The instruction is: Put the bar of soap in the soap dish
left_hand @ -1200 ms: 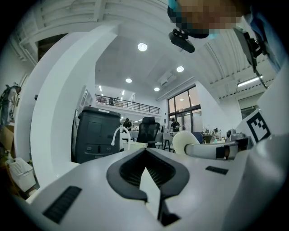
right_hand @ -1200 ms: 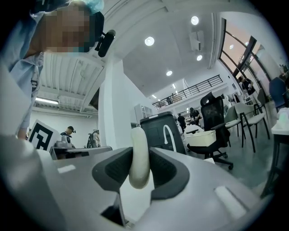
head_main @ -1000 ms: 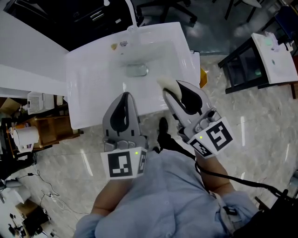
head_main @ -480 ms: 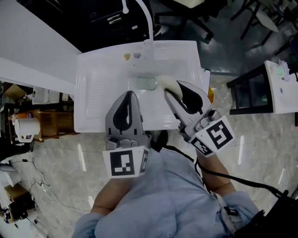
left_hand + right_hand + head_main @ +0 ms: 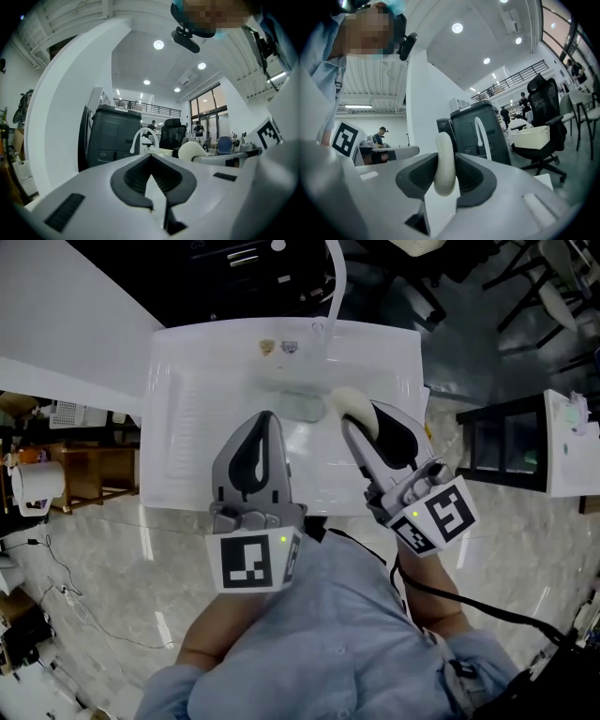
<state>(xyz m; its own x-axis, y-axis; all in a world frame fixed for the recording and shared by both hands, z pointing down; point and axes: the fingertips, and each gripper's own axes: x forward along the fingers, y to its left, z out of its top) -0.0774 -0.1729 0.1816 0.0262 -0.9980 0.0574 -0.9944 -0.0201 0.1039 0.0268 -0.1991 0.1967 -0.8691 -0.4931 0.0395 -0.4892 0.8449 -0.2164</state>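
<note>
One bar of soap (image 5: 349, 405) clamped in right tongs (image 5: 362, 424) | left tongs (image 5: 265, 420) closed, holding nothing

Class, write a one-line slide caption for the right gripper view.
Right gripper shut on a pale bar of soap, held on edge between its fingers, white faucet ahead.

White sink (image 5: 187, 432), soap dish (image 5: 298, 407) seemingly inside

No legible text or labels anywhere
</note>
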